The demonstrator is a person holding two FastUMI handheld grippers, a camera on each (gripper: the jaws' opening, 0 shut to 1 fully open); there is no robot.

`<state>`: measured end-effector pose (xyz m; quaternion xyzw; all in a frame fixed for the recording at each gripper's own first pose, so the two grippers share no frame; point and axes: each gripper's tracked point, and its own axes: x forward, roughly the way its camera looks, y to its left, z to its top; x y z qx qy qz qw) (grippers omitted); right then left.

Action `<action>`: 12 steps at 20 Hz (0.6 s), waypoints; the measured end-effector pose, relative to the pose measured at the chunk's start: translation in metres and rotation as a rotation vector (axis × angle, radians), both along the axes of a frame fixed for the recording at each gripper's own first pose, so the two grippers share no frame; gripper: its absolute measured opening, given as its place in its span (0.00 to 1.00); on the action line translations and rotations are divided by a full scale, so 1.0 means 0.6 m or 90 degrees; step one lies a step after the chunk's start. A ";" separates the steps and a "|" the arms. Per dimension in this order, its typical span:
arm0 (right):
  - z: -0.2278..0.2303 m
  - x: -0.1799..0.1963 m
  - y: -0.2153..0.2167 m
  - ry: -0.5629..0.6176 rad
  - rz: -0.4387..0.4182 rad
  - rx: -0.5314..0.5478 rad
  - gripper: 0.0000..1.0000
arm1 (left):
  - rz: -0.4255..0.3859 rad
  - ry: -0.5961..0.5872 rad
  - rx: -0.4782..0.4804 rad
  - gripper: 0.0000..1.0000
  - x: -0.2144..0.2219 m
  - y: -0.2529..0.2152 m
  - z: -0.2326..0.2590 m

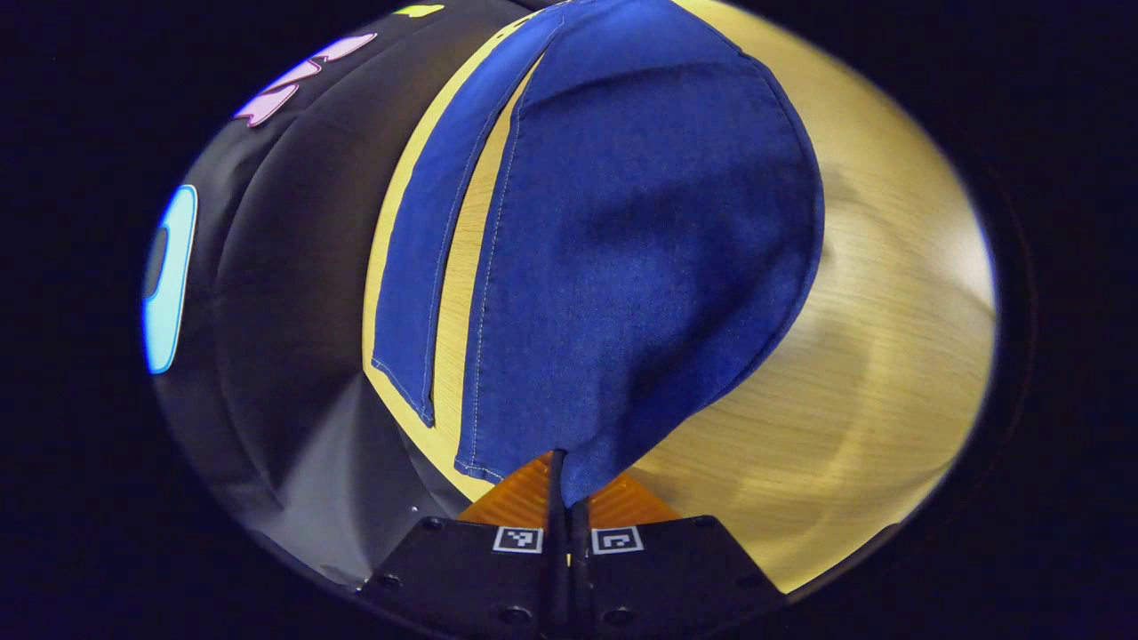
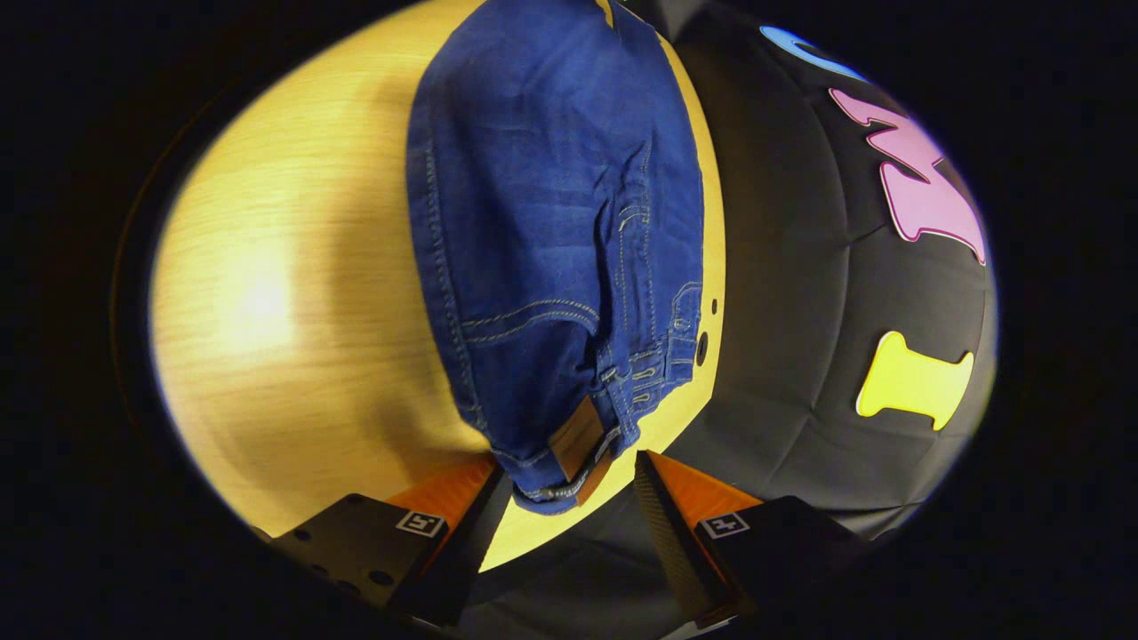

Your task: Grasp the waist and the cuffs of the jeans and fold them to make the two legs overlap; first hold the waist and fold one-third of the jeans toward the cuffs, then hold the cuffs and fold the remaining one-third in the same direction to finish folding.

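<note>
The dark-blue denim jeans [image 1: 640, 258] lie lengthwise on the pale wood-grain table [image 1: 871, 356], running straight away from both cameras, w/ one gripper at each end. In the left gripper view the left gripper [image 1: 567, 498] has its fingers clamped tight on the hem of one leg cuff; that leg is lifted off the table and billows up ahead of the fingers, while the other leg [image 1: 427, 267] lies flat to its left, near the table edge by the black cloth wall [image 1: 293, 293]. A strip of bare table shows btwn the two legs, so they don't overlap yet. In the right gripper view the right gripper [image 2: 569, 507] is spread wide, fingers apart and grasping nothing; the waist end of the jeans, w/ its tan leather patch [image 2: 578, 440] and belt loops, sits just ahead of the gap, slightly toward the left finger, corner touching or nearly touching it, can't tell which. Judgement: this looks like the leg-overlap stage, cuff end already held, waist end not. Next move likely turns on the right gripper going a bit forward along the jeans' long axis to pinch the waistband, then both ends carrying the near leg sideways over the far one.
</note>
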<state>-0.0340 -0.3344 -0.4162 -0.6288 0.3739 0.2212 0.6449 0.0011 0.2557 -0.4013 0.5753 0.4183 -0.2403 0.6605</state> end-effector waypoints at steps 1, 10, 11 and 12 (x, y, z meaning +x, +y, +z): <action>-0.002 0.011 0.004 -0.007 0.019 -0.006 0.88 | -0.001 0.001 -0.002 0.06 -0.001 -0.003 0.001; -0.034 0.025 0.007 0.023 -0.021 0.041 0.21 | 0.011 -0.001 -0.009 0.06 0.005 -0.031 0.003; -0.035 0.018 0.010 0.040 -0.035 0.064 0.11 | 0.018 0.007 -0.015 0.06 0.001 -0.036 0.001; -0.036 0.010 0.014 0.060 -0.042 0.084 0.11 | 0.027 0.020 -0.023 0.06 -0.009 -0.036 0.003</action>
